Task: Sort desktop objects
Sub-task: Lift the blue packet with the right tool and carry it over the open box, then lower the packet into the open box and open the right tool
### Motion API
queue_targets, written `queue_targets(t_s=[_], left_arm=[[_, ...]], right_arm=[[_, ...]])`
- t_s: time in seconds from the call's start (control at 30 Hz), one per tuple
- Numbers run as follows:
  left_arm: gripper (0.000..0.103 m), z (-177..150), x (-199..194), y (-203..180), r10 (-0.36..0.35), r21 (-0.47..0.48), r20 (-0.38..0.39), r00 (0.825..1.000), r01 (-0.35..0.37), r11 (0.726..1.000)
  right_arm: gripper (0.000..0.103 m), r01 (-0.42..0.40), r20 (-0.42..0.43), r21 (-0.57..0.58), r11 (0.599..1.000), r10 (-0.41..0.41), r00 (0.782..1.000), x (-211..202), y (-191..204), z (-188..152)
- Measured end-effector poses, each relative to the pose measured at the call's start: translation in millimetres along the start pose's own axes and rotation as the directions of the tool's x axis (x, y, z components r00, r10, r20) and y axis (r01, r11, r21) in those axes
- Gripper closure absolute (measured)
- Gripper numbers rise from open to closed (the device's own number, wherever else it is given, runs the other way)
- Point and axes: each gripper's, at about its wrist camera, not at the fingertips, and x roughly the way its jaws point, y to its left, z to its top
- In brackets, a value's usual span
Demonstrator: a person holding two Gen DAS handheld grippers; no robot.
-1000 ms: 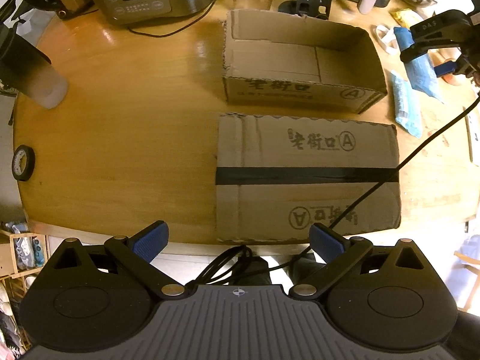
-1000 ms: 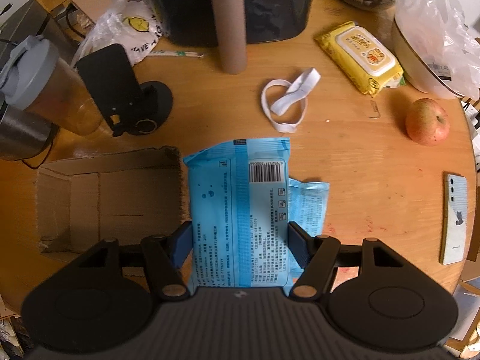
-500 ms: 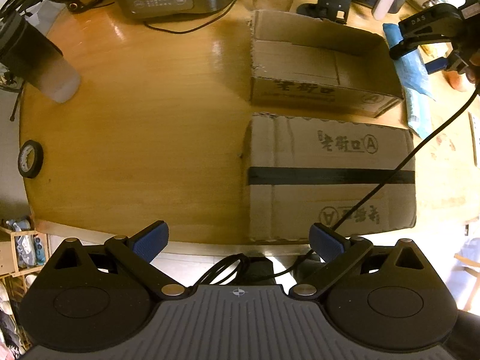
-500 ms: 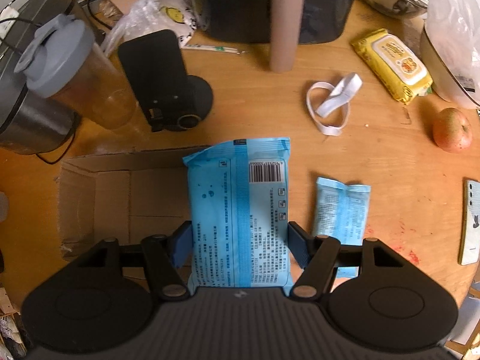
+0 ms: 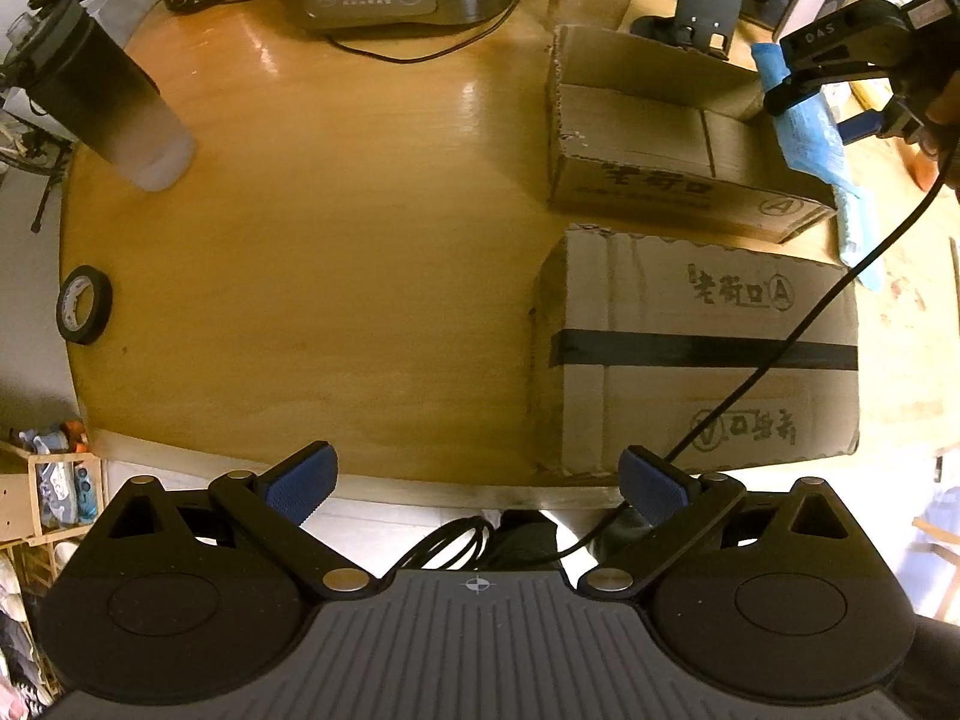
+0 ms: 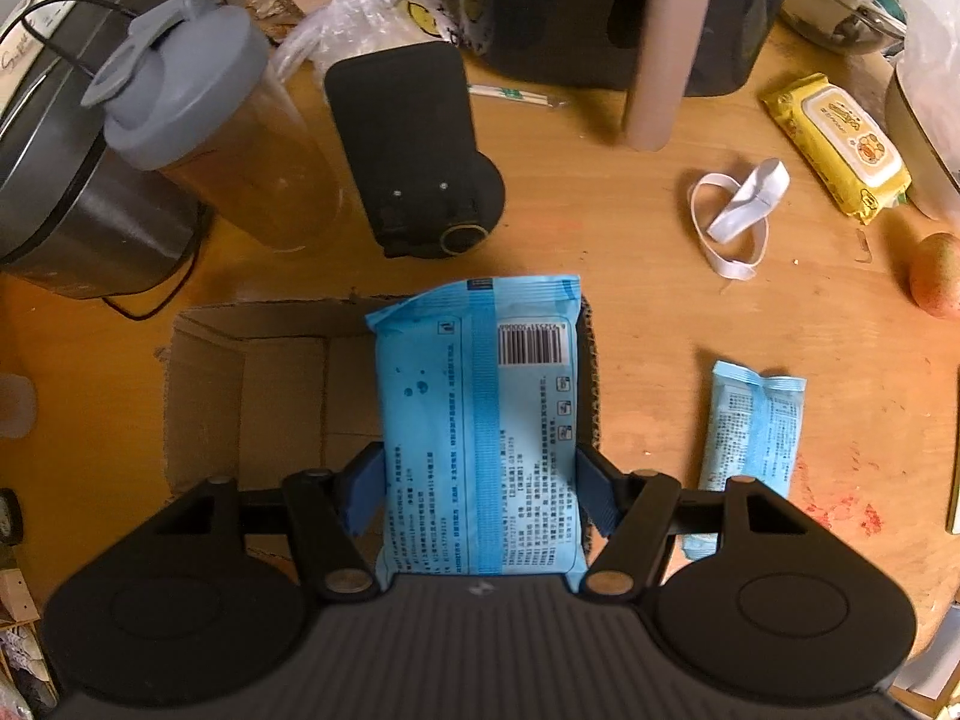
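Two tongs were in play, and mine on the right pinched a blue pack across its width, pads pressed into both long edges; I judged that side grip was chosen so the pack hung flat and could drop straight down. It was held above the right end of the open box, its far end over the box's back wall; I could not tell how high it hung over the floor. The left tongs stood spread and held nothing, parked off the near table edge, I supposed to keep out of the way; from there I saw the right tongs at the box's far corner with the pack tilted over the rim.

Inside the box I saw only bare cardboard; the part under the pack was hidden. A taped box sat shut just in front of it. A smaller blue pack lay on the table to the right of the box, likely next to go in; farther off lay a yellow pack, a white band and an apple, all still unsorted.
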Motion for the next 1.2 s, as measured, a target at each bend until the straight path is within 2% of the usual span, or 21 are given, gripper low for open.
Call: queue_targets(t_s=[0.8,1.2], left_arm=[[0.000,0.7,0.8,3.6,0.006,0.009,-0.008,1.000,-0.006,1.000],[0.000,3.6,7.4,8.6,0.009,0.003,-0.025,1.000,-0.009,1.000]], right_arm=[[0.037,0.000,-0.003,0.009,1.000,0.000,1.000,13.1,10.3,14.0],[0.038,0.008,-0.067,0.009,1.000,-0.008,0.998,57.5,9.2,10.7]])
